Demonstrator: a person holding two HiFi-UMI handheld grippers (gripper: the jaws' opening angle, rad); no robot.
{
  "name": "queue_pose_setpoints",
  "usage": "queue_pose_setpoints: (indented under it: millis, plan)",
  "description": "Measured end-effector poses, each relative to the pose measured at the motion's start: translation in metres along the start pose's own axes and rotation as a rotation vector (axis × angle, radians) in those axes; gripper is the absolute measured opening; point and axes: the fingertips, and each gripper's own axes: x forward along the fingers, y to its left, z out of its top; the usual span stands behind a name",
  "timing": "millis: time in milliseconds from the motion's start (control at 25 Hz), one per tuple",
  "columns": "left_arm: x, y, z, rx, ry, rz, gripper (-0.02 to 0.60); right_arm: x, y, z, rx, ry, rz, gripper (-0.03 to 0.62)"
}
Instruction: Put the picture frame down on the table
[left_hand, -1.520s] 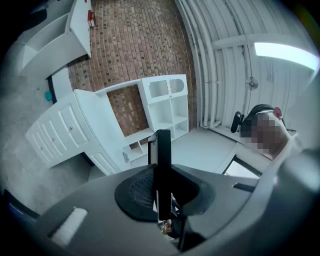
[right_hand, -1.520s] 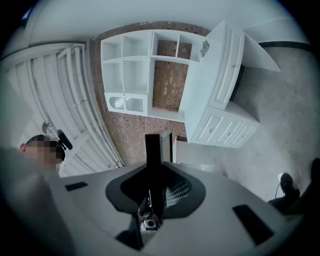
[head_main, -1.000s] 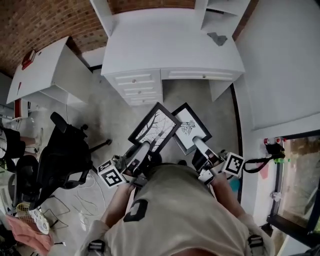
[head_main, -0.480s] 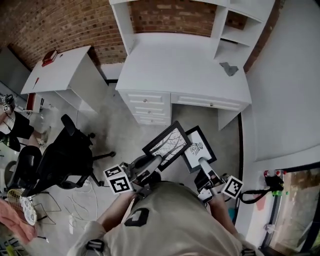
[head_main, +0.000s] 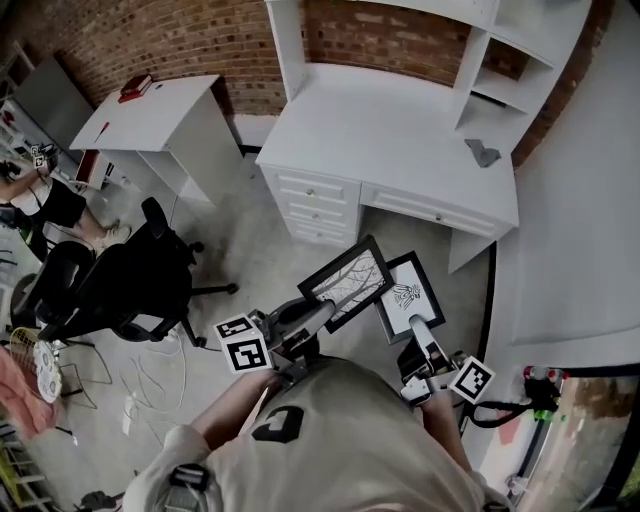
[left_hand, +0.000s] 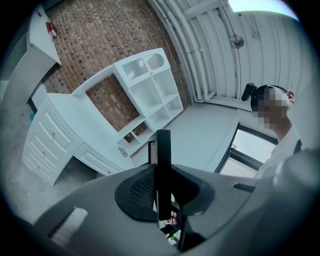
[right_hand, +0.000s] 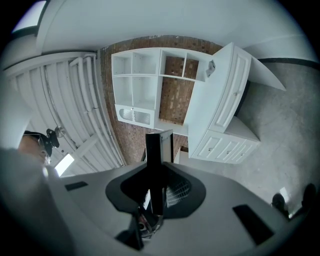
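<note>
Over grey floor (head_main: 262, 255), apparently well short of white tabletop (head_main: 390, 125), carrying two frames aloft, nothing set down yet: larger picture frame (head_main: 348, 283) pinched edge-on between left gripper (head_main: 318, 312) jaws, smaller picture frame (head_main: 412, 295) likewise between right gripper (head_main: 418, 326) jaws.

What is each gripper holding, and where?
The left gripper grips the branch-print frame by its near edge; the right gripper grips the white-print frame by its near edge.
</note>
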Motion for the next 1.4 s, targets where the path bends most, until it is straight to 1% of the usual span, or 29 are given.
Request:
queue_pose_setpoints:
  millis: [80,160,280,440,600,760,840,1040,1160,1320,1400]
  plan:
    - [-0.008,-0.002,0.008,0.030,-0.026,0.030,0.049,-0.001,0.000,0.001,-0.039,0.042,0.003,0.049]
    - [-0.015,-0.003,0.023,0.079,-0.053,0.057,0.049,0.007,0.009,0.002,-0.071,0.088,0.034,0.049]
    - [-0.029,0.002,0.040,0.136,-0.092,0.116,0.049,0.013,0.018,-0.005,-0.088,0.149,0.066,0.049]
    - [-0.048,0.014,0.058,0.147,-0.179,0.168,0.049,0.012,0.010,-0.005,-0.101,0.183,0.046,0.049]
    - [-0.056,0.026,0.055,0.146,-0.191,0.206,0.049,0.014,0.006,-0.003,-0.115,0.195,0.037,0.049]
    - [-0.054,0.024,0.054,0.128,-0.187,0.199,0.049,0.018,0.016,-0.007,-0.159,0.235,0.027,0.049]
    - [-0.054,0.020,0.056,0.130,-0.192,0.189,0.049,0.019,0.019,-0.009,-0.162,0.246,0.024,0.049]
    - [-0.051,0.017,0.058,0.127,-0.184,0.166,0.049,0.019,0.025,-0.008,-0.140,0.213,0.024,0.049]
    - [-0.052,0.019,0.057,0.114,-0.182,0.155,0.049,0.019,0.027,-0.010,-0.151,0.215,0.016,0.049]
    - [-0.054,0.027,0.057,0.133,-0.176,0.143,0.049,0.022,0.019,-0.017,-0.168,0.212,0.027,0.049]
    - [-0.055,0.030,0.059,0.112,-0.182,0.136,0.049,0.025,0.022,-0.017,-0.176,0.220,0.010,0.049]
